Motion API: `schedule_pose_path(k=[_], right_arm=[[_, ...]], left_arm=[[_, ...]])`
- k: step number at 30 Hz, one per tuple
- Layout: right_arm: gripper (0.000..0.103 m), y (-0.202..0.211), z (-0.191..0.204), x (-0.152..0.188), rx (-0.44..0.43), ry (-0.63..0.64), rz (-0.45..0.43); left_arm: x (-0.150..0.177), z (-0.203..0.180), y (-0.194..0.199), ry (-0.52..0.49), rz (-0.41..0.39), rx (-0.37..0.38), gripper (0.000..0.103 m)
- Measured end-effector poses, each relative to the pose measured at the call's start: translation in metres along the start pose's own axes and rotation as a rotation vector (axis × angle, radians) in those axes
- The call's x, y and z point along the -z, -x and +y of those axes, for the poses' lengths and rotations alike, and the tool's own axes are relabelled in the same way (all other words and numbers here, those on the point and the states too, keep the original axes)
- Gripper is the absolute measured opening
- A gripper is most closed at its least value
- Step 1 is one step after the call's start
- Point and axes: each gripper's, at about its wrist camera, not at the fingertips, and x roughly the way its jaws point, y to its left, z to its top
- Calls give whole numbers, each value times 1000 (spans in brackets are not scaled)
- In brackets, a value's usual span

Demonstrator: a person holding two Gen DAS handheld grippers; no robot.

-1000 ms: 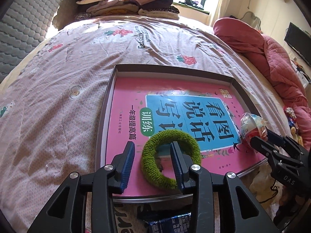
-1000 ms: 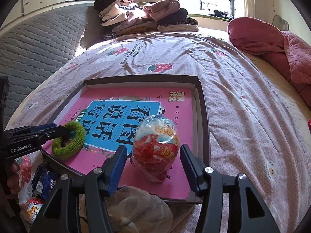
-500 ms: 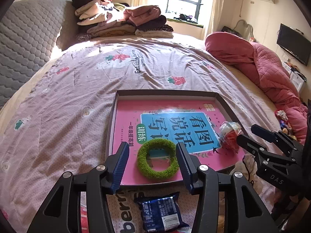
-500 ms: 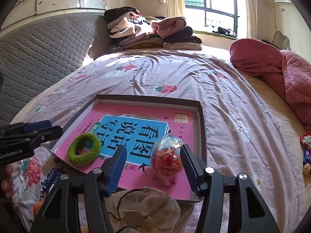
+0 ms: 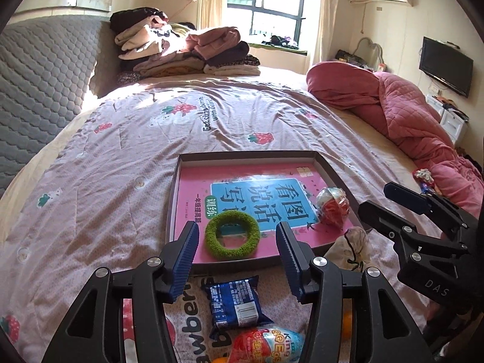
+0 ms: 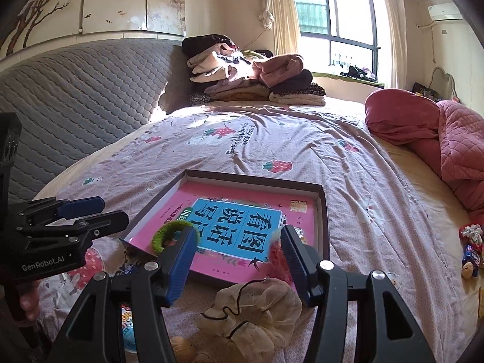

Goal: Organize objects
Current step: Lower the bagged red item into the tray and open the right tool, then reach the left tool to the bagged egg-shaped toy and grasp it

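A shallow dark-rimmed cardboard box lid (image 5: 174, 187) is seen lying flat on the pink strawberry-print bedspread (image 5: 99, 181); it serves as landmark below. Its floor is covered by a pink workbook with a blue title panel (image 5: 260, 196)

The fuzzy green ring-shaped hair tie (image 5: 232, 236) is found inside the lid, flat on the workbook, at the near edge toward the left corner. The clear-wrapped red and white toy egg (image 5: 332, 204) is found inside the lid too, against the right wall near the near corner; in the right wrist view it is mostly hidden behind a finger

Left gripper (image 5: 237, 249): held above the lid's near edge, jaws parted wide, having just been opening; the green tie is seen in the gap beyond the blue ribbed pads, touched by neither. Nothing is gripped

Right gripper (image 6: 239, 251): held over the lid's near right part, jaws likewise well apart, nothing clamped between the pads

Outside the lid, just before its near edge: a dark blue foil snack packet (image 5: 234, 301), and nearer still a colourful wrapped egg-shaped sweet (image 5: 269, 346). A cream drawstring cloth pouch (image 6: 257, 308) is noted touching the lid's near right corner. Contact between pouch and right gripper cannot be told

Well beyond the lid: a rumpled pink quilted blanket (image 5: 408, 121) to the right and a stack of folded clothes (image 5: 184, 51) at the far end of the bed
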Motion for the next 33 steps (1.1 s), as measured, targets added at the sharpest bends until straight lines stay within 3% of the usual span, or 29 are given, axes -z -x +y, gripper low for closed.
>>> schedule_pose_path(k=[12,33], right_arm=[[57,37,15,16,-8,8,-43],[58,58,31,56,6,-19,26]], left_arm=[[28,-4,25,8,5,5,55],[65,-12,40,-1,34,6,55]])
